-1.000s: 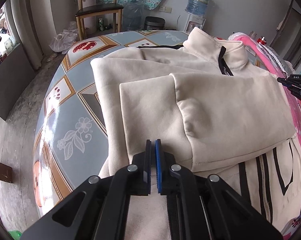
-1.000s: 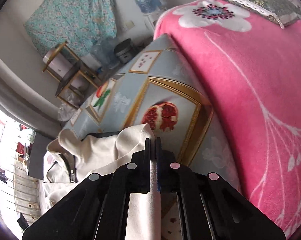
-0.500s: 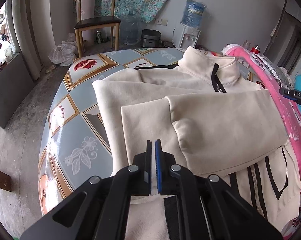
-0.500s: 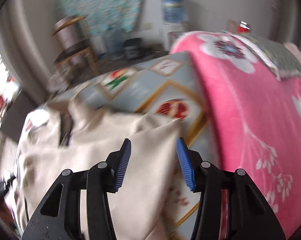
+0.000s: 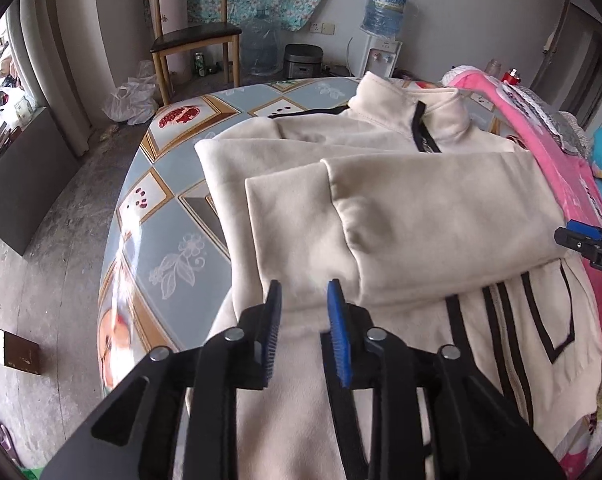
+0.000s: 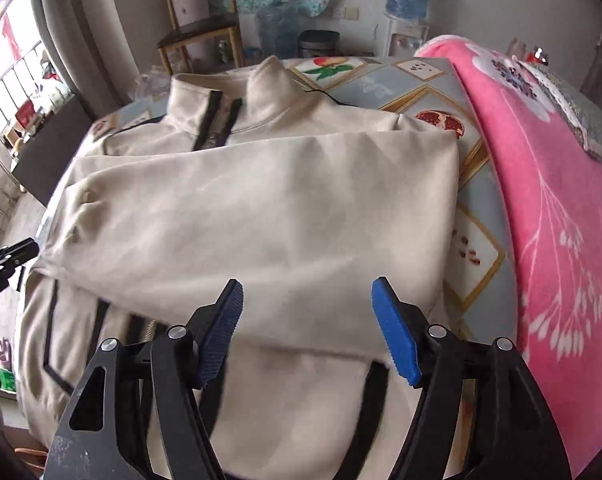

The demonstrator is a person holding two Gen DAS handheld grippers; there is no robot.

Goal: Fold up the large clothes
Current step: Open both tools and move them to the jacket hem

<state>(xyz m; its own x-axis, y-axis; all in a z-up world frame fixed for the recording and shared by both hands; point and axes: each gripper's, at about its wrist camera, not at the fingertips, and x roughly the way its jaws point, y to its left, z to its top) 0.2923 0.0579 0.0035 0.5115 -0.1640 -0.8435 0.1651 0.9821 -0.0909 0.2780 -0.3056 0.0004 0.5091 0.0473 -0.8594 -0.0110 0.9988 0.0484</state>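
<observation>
On the round table [image 5: 169, 216], cream jacket [image 5: 421, 208], collar toward far wall.

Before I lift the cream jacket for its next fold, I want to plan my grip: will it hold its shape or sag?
The cream jacket will likely sag: its folded sleeves drape in soft creases. It looks thick, so probably heavyish. The sleeves only rest on top and may slide off, since the left gripper and right gripper, jaws just opened, hold nothing.

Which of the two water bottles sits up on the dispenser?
The blue-tinted water bottle upended on the white dispenser. The clear water bottle stands on the floor beside the wooden chair.
</observation>
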